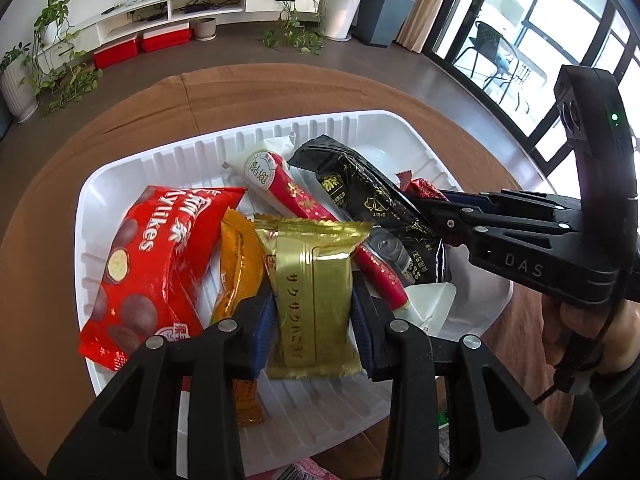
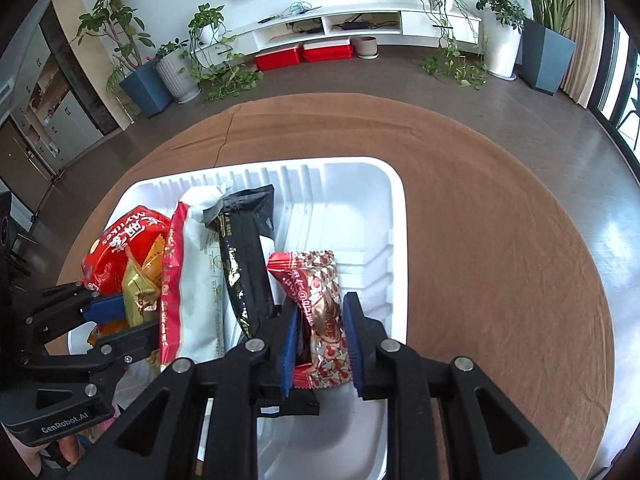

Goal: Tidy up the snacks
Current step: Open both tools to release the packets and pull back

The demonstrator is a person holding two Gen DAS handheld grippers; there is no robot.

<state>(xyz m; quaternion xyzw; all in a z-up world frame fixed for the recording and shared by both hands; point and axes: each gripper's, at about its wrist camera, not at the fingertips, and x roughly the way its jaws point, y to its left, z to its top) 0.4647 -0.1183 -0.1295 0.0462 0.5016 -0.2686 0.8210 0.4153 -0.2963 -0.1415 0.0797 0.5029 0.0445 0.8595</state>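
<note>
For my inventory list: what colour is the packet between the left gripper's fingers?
Gold packet, clearest in the left wrist view.

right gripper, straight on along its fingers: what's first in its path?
The right gripper already has the red patterned snack packet between its fingers. Past that, it would likely meet the floor of the white tray; depth is hard to judge.

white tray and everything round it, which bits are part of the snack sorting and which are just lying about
Part of the job:
white tray
gold packet between the left gripper's pads
red patterned packet between the right gripper's pads
red Mylikes bag
orange packet
black packet
red-and-white packet

Just lying about:
brown tablecloth
red boxes
potted plants
</note>
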